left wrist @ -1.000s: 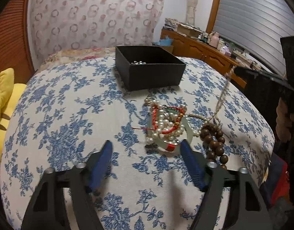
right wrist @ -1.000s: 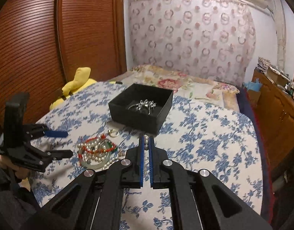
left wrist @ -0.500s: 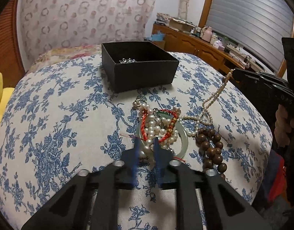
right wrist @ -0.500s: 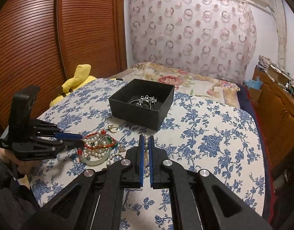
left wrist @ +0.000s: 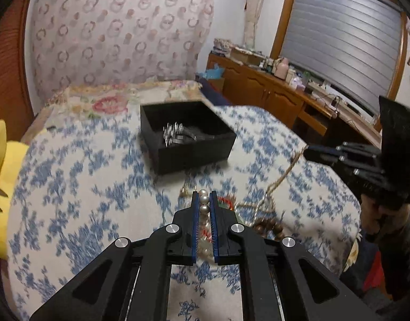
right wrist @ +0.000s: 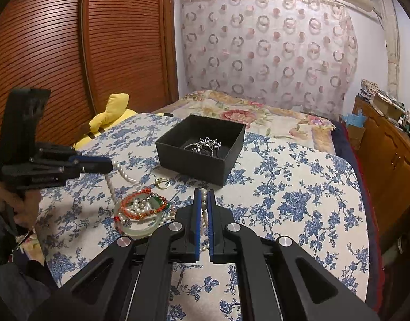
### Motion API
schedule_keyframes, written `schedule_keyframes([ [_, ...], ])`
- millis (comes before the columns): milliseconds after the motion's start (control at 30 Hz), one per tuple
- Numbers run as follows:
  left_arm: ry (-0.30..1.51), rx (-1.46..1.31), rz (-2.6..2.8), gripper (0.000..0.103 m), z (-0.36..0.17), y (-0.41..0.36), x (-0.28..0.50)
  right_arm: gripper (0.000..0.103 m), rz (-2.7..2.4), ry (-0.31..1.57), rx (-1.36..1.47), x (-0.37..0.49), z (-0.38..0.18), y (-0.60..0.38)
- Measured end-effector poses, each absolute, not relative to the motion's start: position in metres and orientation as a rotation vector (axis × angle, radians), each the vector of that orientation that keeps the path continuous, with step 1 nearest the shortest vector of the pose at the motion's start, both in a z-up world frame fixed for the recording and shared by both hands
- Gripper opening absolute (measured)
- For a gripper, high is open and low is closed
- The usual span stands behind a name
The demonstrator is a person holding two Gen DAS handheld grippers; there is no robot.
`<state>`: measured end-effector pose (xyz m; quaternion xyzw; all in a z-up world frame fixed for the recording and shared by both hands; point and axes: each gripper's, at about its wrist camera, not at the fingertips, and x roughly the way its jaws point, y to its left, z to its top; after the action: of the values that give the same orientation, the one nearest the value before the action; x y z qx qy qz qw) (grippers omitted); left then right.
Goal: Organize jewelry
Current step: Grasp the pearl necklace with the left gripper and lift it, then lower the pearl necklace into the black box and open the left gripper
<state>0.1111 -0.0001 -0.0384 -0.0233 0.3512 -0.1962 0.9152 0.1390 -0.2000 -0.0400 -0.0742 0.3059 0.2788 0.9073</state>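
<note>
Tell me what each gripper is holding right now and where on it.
Both are shut on pearl strands. The left gripper pinches large pearls at its fingertips; the right gripper clamps a smaller-pearl strand along its length. Whether they are one necklace cannot be told.

A black square box (right wrist: 202, 157) stands open on the blue-flowered cloth, holding a silver ornate piece (right wrist: 205, 144) inside. Just in front of the box lies a small gold ring (right wrist: 162, 183). Nearer than that, a heap: a pale green bangle (right wrist: 136, 230) with a red-and-orange cord bracelet (right wrist: 143, 206) and loose pearls over it. Brown wooden beads (left wrist: 269, 226) lie beside the heap. One pearl strand (right wrist: 124, 175) rises from the heap, lifted off the cloth; a second thinner pearl strand (left wrist: 281, 180) stretches up to the side
</note>
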Motion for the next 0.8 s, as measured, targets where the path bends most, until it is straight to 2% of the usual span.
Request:
schedule_keyframes([
  [800,0.512,0.006,-0.383,0.006,0.083,-0.002,0.118,0.005,0.588,0.483,-0.146,0.149,0.039,-0.191],
])
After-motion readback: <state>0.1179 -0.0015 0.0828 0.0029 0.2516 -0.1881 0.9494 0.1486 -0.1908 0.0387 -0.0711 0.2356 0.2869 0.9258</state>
